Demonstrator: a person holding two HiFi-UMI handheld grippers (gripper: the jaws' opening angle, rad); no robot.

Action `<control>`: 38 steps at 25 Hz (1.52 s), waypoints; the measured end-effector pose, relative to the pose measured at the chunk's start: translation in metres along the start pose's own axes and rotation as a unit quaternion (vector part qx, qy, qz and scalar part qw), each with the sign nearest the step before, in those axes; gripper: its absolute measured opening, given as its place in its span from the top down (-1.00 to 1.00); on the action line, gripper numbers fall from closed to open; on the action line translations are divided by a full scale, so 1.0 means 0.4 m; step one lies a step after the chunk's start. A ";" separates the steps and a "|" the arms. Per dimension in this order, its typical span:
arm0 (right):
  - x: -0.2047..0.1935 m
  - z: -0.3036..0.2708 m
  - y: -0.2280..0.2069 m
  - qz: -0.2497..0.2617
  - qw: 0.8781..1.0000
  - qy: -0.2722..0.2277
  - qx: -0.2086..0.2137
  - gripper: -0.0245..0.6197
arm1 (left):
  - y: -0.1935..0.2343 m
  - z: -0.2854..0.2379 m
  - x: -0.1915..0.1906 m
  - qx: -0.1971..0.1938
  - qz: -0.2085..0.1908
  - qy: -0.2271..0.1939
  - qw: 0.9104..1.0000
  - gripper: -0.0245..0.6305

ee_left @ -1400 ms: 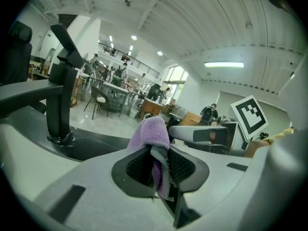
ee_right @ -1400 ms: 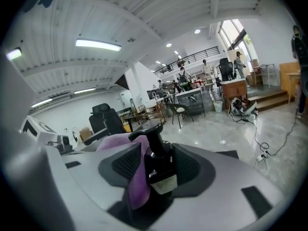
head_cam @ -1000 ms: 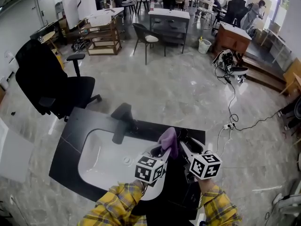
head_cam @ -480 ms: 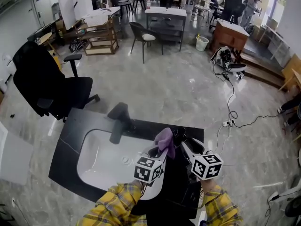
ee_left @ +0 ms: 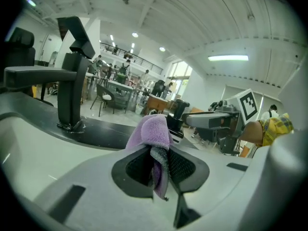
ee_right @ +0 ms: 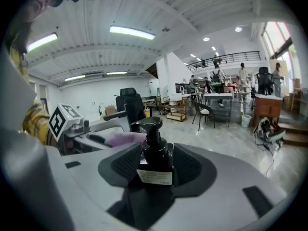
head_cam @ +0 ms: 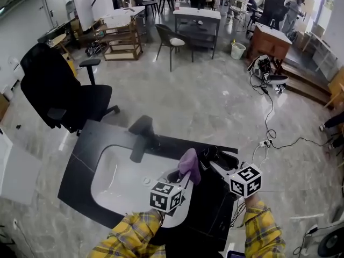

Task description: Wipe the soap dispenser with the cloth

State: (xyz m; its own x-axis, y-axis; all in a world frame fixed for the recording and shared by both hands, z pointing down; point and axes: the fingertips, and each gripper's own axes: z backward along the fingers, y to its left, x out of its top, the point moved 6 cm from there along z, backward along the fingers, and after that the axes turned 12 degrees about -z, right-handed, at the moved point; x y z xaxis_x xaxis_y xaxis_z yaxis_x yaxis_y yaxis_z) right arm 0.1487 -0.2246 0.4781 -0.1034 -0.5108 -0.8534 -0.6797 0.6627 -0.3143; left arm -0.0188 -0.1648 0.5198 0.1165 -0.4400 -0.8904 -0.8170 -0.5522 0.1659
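My left gripper (head_cam: 184, 174) is shut on a purple cloth (head_cam: 190, 164), whose bunched top stands up above the jaws (ee_left: 153, 131). The black pump soap dispenser (ee_right: 155, 150) sits between the pads of my right gripper (ee_right: 155, 171), held by its body with the white label facing the camera. That gripper's jaws have just been opening a little, with the dispenser still between them. In the left gripper view the dispenser (ee_left: 179, 112) stands right behind the cloth, with the right gripper (ee_left: 211, 120) beyond it. Both grippers hover over the right side of the black counter (head_cam: 86, 144).
A white basin (head_cam: 115, 179) is set into the counter, with a black faucet (head_cam: 141, 136) at its far rim. A black office chair (head_cam: 59, 93) stands to the far left. Cables (head_cam: 266, 128) trail over the floor at the right.
My right gripper has rolled, its marker cube now turned and a little further right. The left gripper and the cloth stay beside the dispenser.
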 end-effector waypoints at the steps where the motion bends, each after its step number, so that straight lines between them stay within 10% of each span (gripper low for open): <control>1: 0.004 -0.005 0.001 0.022 1.000 0.009 0.008 0.32 | 0.003 0.008 0.005 0.001 0.004 -0.003 1.000 0.73; 22: 0.047 -0.125 -0.010 0.187 0.948 0.170 0.195 0.21 | 0.018 0.065 0.014 0.006 0.007 -0.028 1.000 0.73; 38: 0.019 -0.100 -0.014 0.037 0.995 0.079 0.052 0.28 | 0.015 0.032 0.031 0.008 0.019 -0.031 0.999 0.73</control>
State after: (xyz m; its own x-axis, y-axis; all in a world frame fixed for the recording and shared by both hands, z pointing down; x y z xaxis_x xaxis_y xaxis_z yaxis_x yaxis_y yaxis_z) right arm 0.1228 -0.2542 0.4899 -0.2696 -0.5324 -0.8024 -0.5882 0.7508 -0.3005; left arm -0.0295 -0.1644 0.5042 0.0493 -0.4153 -0.9083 -0.8297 -0.5233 0.1943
